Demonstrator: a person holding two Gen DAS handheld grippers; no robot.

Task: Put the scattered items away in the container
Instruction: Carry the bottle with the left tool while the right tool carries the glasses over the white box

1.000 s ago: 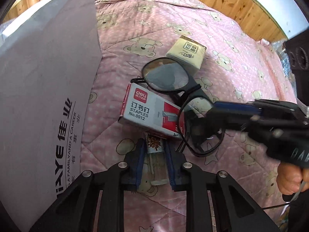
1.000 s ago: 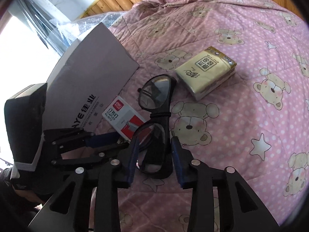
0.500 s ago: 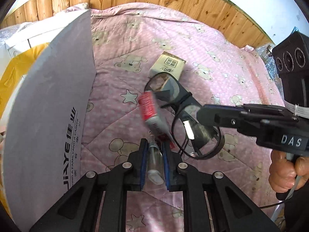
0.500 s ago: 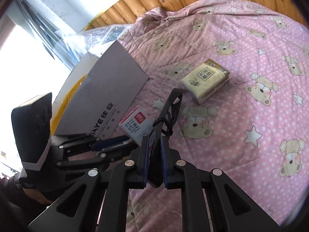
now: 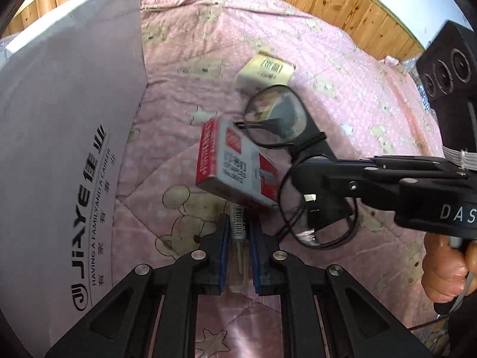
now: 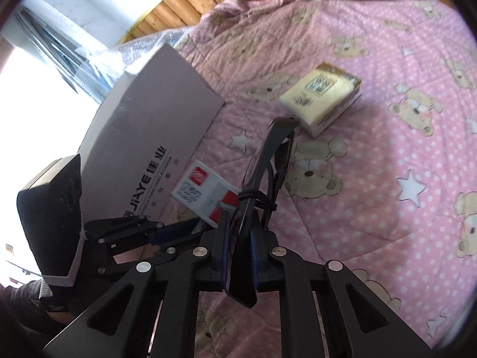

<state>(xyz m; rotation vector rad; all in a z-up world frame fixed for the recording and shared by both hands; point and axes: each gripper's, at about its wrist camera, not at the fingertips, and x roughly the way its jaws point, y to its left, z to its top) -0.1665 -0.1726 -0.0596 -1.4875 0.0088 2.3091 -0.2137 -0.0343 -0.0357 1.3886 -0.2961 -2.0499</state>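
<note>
The left hand-held gripper [image 5: 239, 240] is clamping a small clear bottle [image 5: 238, 238] between its blue pads, raised above the pink bed quilt [image 5: 342, 68]; the bottle is light, rigid and probably slippery, so a grip across its body is holding best. The right hand-held gripper [image 6: 239, 240] is pinching the black glasses [image 6: 262, 176] at one lens rim, edge-on and lifted; these are light but fragile, and the frame near the bridge is the safer hold. The staples box [image 5: 235, 167] is tipping off the quilt, seemingly caught on the glasses, where one second ago it was lying flat beneath them. Just beyond, the grey cardboard container [image 5: 65, 137] is standing at the left. Farthest, the tissue pack [image 6: 323, 101] is resting flat on the quilt, unmoved.
</note>
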